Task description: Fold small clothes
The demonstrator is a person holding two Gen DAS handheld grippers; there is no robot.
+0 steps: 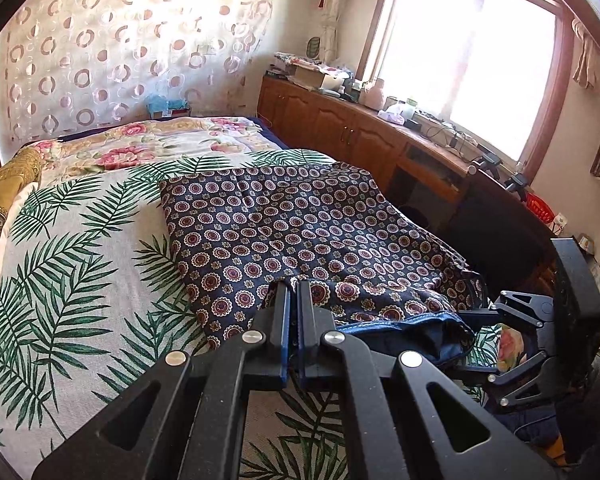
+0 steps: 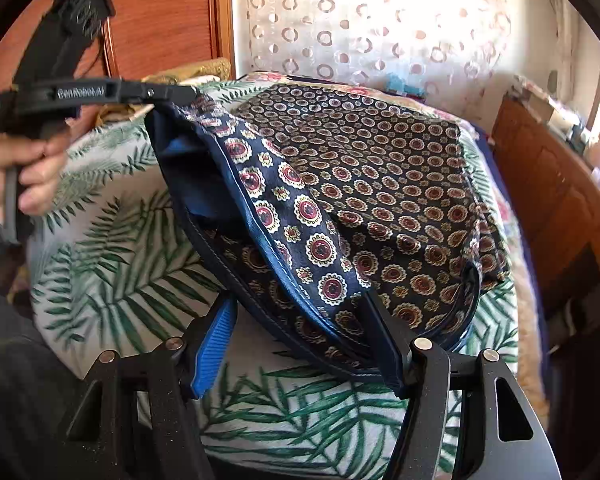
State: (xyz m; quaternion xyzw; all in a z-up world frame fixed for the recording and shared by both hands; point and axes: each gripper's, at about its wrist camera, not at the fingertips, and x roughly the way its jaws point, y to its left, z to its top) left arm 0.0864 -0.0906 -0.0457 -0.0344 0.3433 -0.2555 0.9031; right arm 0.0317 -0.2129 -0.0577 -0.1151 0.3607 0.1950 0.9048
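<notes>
Cloth [image 1: 284, 232] lies spread on the bed [image 1: 80, 264], stretching away from both grippers. Left gripper [image 1: 294, 292] fingers pinch its near hem; right gripper [image 2: 300, 312] fingers stand spread around the hem's other end, not yet clamped.

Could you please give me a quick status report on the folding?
Left gripper shut on patterned garment hem, lifting it. Right gripper open around the hem. Nothing blocking on leaf-print bedspread.
</notes>
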